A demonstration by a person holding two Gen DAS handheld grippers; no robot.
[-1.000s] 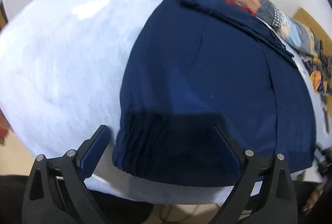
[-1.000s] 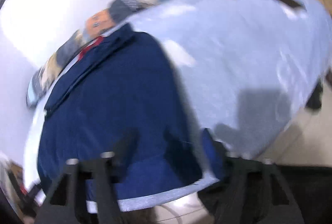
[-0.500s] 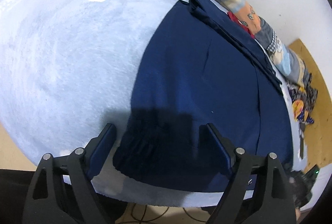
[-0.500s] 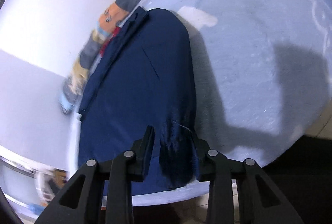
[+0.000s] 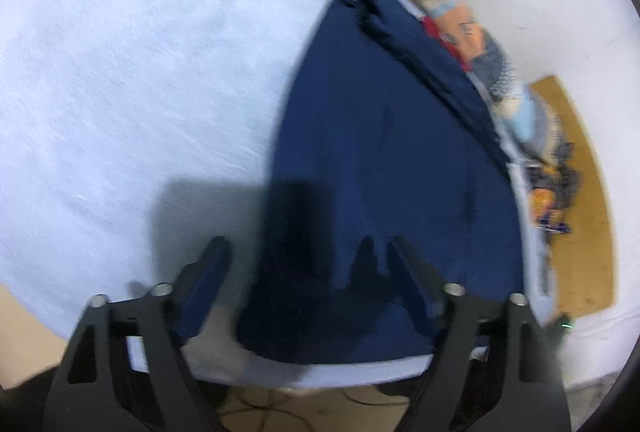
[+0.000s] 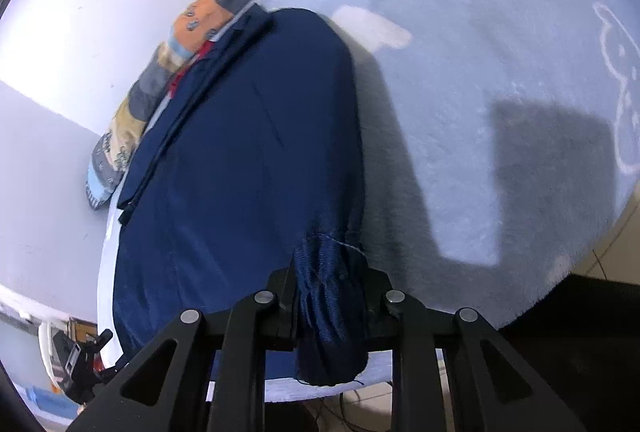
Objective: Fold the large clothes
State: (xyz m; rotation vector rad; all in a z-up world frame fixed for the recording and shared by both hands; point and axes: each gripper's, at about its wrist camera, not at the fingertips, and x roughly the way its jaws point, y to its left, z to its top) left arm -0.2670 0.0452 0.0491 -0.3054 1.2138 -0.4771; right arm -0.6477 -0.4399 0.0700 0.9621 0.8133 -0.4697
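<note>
**Gripping navy garment at near hem**

Lying on the pale blue bed cover (image 6: 500,80), the navy garment (image 6: 248,160) is looking soft and limp; its gathered hem is offering firm purchase. Right gripper (image 6: 332,296) is clenching that hem; left gripper (image 5: 308,268) is hovering released.

Both the left gripper (image 5: 308,260) and the right gripper (image 6: 330,288) have matte black, cut-out frames with round silver screws behind the fingers (image 5: 208,272), whose inner pads are blue.

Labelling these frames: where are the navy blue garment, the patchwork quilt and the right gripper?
navy blue garment (image 6: 248,168): right wrist view, flat middle.
patchwork quilt (image 6: 200,20): right wrist view, orange patch.
right gripper (image 6: 332,292): right wrist view, between fingers.
</note>
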